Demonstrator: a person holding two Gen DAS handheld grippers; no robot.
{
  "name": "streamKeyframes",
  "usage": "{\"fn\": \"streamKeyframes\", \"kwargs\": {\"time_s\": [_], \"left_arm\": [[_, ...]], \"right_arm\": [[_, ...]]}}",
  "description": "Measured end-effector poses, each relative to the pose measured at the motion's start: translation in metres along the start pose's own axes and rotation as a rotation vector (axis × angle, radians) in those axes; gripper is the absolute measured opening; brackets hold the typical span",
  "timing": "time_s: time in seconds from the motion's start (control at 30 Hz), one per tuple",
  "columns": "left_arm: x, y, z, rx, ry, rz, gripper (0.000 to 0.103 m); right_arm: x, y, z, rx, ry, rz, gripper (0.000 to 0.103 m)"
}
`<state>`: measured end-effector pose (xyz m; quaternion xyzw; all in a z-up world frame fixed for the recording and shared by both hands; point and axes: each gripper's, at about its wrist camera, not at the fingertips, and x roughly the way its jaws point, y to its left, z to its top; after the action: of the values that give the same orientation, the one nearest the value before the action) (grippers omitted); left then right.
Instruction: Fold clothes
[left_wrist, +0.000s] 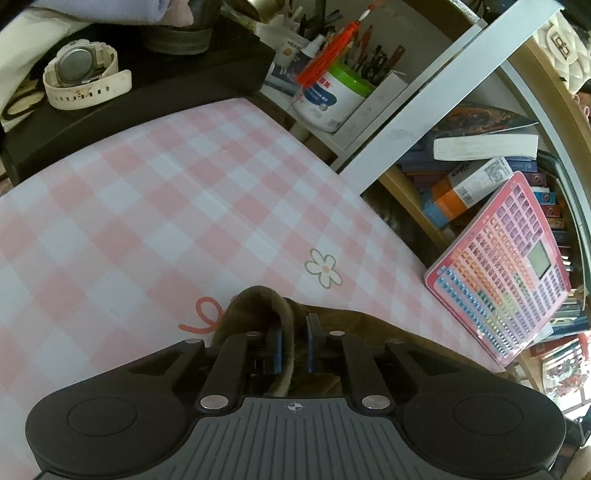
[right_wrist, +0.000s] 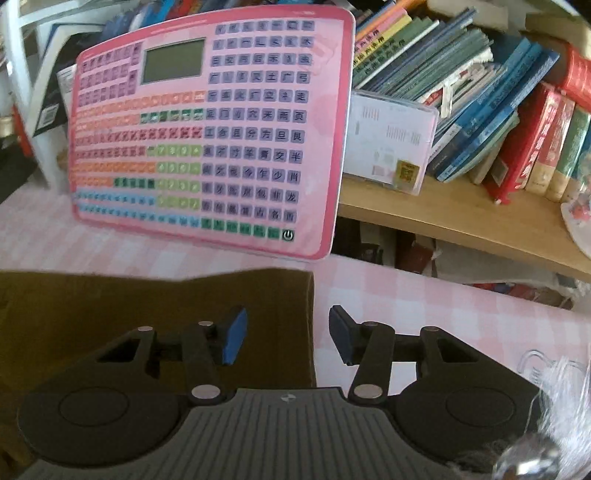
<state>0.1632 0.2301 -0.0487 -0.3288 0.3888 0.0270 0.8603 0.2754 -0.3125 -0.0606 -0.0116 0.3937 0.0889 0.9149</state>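
Note:
A brown garment (right_wrist: 110, 314) lies flat on the pink checked tablecloth (left_wrist: 147, 206). In the left wrist view my left gripper (left_wrist: 294, 338) is shut on a bunched brown edge of the garment (left_wrist: 258, 306), lifted just above the cloth. In the right wrist view my right gripper (right_wrist: 286, 332) is open and empty. It hovers over the garment's right edge, left finger (right_wrist: 234, 338) above the fabric, right finger (right_wrist: 341, 336) above bare tablecloth.
A pink toy keyboard tablet (right_wrist: 207, 133) leans at the table's far edge, also in the left wrist view (left_wrist: 506, 273). Behind it a wooden shelf (right_wrist: 461, 218) holds books. A black box with a white watch (left_wrist: 81, 77) and a pen jar (left_wrist: 332, 96) stand at the back.

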Motion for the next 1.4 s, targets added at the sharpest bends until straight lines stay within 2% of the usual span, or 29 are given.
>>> {"fn": "streamKeyframes", "kwargs": {"time_s": [0.03, 0.17, 0.23, 0.27, 0.37, 0.53, 0.57, 0.63, 0.7, 0.8, 0.9, 1.0, 1.1, 1.13, 1.2, 1.23, 1.37, 1.4], "left_arm": [[0.001, -0.001, 0.000, 0.001, 0.000, 0.000, 0.012], [0.003, -0.003, 0.000, -0.002, 0.002, -0.009, 0.012], [0.003, -0.002, 0.000, -0.009, 0.002, -0.023, 0.008], [-0.001, -0.001, 0.000, -0.019, -0.010, -0.039, 0.006], [-0.011, 0.003, 0.001, -0.048, -0.046, -0.088, 0.004], [-0.018, 0.008, 0.005, -0.090, -0.068, -0.147, 0.004], [-0.020, 0.009, 0.006, -0.099, -0.073, -0.158, 0.004], [-0.022, 0.011, 0.008, -0.115, -0.080, -0.180, 0.004], [-0.013, 0.010, 0.008, -0.109, -0.060, -0.164, 0.004], [-0.017, 0.010, 0.008, -0.110, -0.070, -0.181, 0.004], [-0.021, 0.010, 0.008, -0.110, -0.079, -0.199, 0.004], [-0.025, 0.011, 0.009, -0.111, -0.088, -0.217, 0.004], [-0.029, 0.011, 0.009, -0.112, -0.097, -0.235, 0.004], [-0.030, 0.011, 0.009, -0.112, -0.101, -0.240, 0.004], [-0.032, 0.011, 0.010, -0.113, -0.107, -0.252, 0.004], [-0.033, 0.011, 0.010, -0.113, -0.109, -0.255, 0.004], [-0.013, 0.010, 0.008, -0.120, -0.070, -0.155, 0.005], [-0.008, 0.011, 0.008, -0.122, -0.060, -0.130, 0.005]], "right_arm": [[0.004, -0.003, 0.001, 0.025, -0.001, 0.002, 0.046], [0.012, -0.014, 0.001, 0.122, -0.004, 0.048, 0.029], [0.011, -0.018, -0.001, 0.153, -0.013, 0.089, 0.007], [0.006, -0.020, -0.001, 0.169, -0.031, 0.098, 0.004], [-0.024, -0.028, -0.002, 0.225, -0.119, 0.097, 0.004], [-0.102, -0.048, -0.016, 0.383, -0.331, 0.125, 0.004], [-0.108, -0.048, -0.017, 0.378, -0.337, 0.118, 0.004], [-0.097, -0.045, -0.018, 0.331, -0.279, 0.074, 0.004], [-0.082, -0.045, -0.018, 0.333, -0.239, 0.047, 0.004], [-0.079, -0.046, -0.019, 0.381, -0.273, 0.047, 0.004], [-0.108, -0.044, -0.021, 0.438, -0.363, 0.126, 0.004], [-0.162, -0.046, -0.029, 0.494, -0.516, 0.252, 0.004], [-0.188, -0.050, -0.031, 0.518, -0.617, 0.286, 0.004], [-0.188, -0.051, -0.028, 0.515, -0.621, 0.279, 0.004], [-0.168, -0.052, -0.013, 0.484, -0.559, 0.215, 0.004], [-0.149, -0.053, -0.005, 0.464, -0.505, 0.167, 0.004], [-0.065, -0.045, 0.011, 0.322, -0.228, -0.043, 0.009], [-0.054, -0.042, 0.010, 0.287, -0.182, -0.098, 0.020]]}}
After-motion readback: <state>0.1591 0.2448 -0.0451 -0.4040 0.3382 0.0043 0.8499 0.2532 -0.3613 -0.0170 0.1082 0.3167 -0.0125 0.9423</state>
